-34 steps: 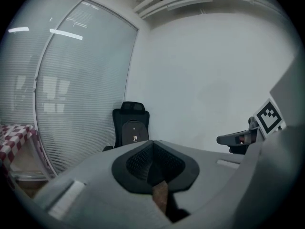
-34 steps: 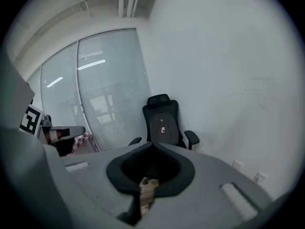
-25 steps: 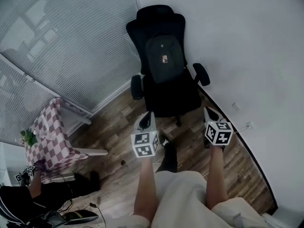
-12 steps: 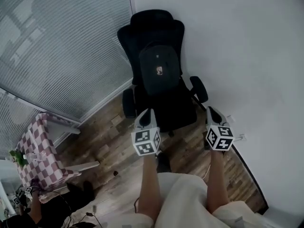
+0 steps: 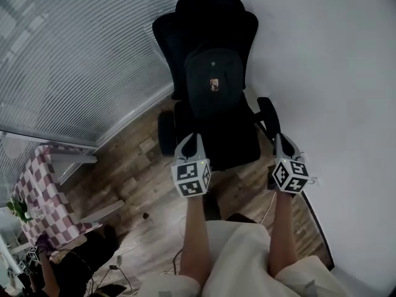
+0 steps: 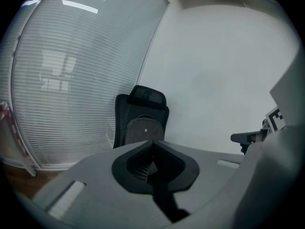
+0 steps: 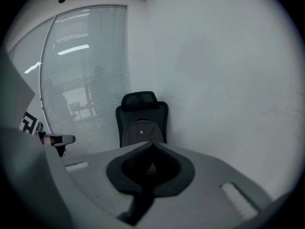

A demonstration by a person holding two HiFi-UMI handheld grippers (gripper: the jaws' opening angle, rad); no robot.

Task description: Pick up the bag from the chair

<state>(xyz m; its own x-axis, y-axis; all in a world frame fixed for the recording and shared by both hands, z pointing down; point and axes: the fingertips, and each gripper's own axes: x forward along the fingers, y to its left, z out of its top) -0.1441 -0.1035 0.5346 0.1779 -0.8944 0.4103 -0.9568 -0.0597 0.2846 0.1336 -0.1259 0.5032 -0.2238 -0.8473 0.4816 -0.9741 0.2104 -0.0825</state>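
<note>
A dark backpack (image 5: 214, 85) with a small light label stands upright on the seat of a black office chair (image 5: 210, 23), leaning on its backrest. In the head view my left gripper (image 5: 193, 142) hangs just before the seat's front edge, jaws shut and empty. My right gripper (image 5: 279, 142) is shut and empty too, close to the chair's right armrest (image 5: 268, 113). The left gripper view shows the backpack (image 6: 144, 129) on the chair past the closed jaws (image 6: 152, 142). The right gripper view shows the backpack (image 7: 141, 130) above its closed jaws (image 7: 151, 143).
The chair stands in a corner between a white wall (image 5: 328, 73) on the right and window blinds (image 5: 80, 54) on the left. A checkered-cloth table (image 5: 37, 190) stands at the lower left on the wood floor (image 5: 142, 178). A person (image 5: 68, 271) crouches with cables at the bottom left.
Both grippers have travelled forward toward the chair, which now looms larger and nearer in the head view. The checkered table has slid toward the lower left. Both jaws stay shut.
</note>
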